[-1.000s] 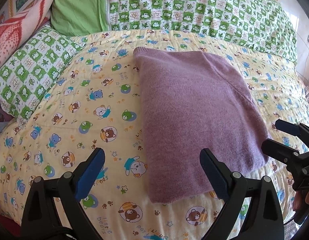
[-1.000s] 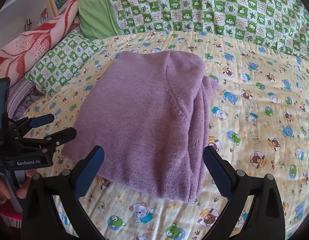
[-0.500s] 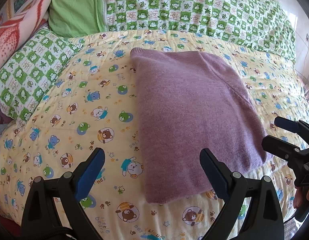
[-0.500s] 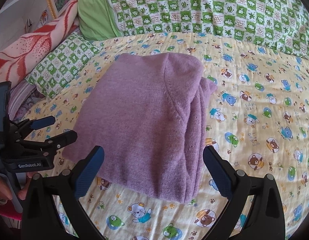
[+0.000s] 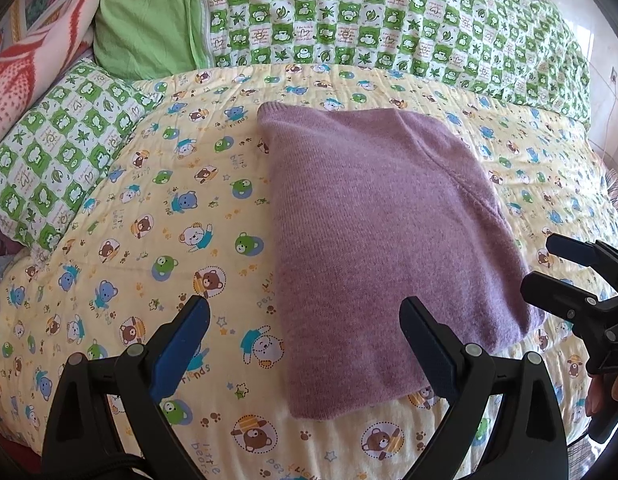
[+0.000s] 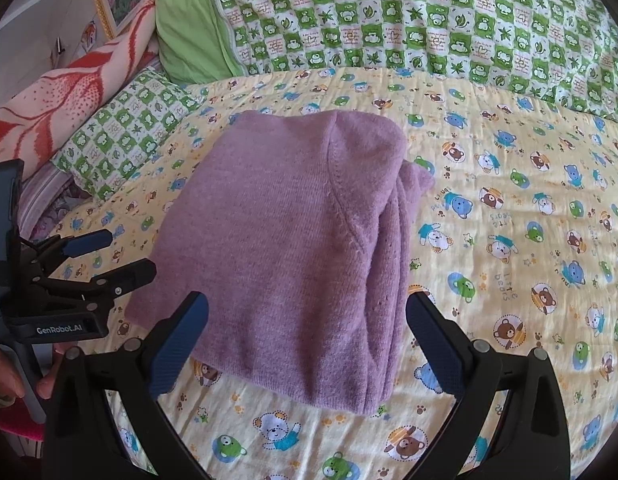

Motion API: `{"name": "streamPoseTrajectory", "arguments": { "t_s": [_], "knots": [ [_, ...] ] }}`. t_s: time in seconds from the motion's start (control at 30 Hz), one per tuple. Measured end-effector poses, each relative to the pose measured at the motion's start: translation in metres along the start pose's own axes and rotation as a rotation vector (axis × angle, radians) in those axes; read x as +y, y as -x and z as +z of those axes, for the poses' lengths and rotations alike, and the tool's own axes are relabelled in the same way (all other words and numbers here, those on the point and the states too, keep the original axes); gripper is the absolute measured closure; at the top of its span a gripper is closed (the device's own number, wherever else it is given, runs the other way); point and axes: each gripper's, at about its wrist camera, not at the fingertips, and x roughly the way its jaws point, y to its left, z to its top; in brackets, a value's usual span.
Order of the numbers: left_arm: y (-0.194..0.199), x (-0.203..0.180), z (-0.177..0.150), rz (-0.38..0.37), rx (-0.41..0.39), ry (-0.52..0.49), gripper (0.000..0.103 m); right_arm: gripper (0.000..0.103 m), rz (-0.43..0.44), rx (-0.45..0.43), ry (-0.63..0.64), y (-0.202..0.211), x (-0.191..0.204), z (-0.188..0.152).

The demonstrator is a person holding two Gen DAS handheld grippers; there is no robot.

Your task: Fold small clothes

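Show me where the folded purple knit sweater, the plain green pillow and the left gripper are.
Folded purple knit sweater (image 5: 381, 240): left wrist view, middle of top layer.
Plain green pillow (image 6: 189, 36): right wrist view, its front face.
Left gripper (image 5: 305, 344): left wrist view, midway between fingertips.

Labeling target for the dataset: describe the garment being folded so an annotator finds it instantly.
Start at the bed's yellow bear-print quilt, in front of the green checked bedding. In the quilt's middle lies the purple knit sweater, folded into a rectangle, layered edges on its right. It is the only plain, unpatterned purple piece there.
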Motion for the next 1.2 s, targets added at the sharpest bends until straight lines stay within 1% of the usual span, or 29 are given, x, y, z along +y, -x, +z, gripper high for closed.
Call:
{"name": "streamPoseTrajectory", "arguments": {
  "t_s": [0.2,1.2],
  "knots": [
    [-0.0013,0.0008,0.0024,0.000,0.000,-0.001,0.007,0.004,0.004,0.002,0.003,-0.0018,-0.0016,0.0052],
    [-0.0018,0.0025,0.0051,0.006,-0.005,0.015,0.007,0.004,0.003,0.011,-0.001,-0.0065,-0.0029,0.0066]
  ]
}}
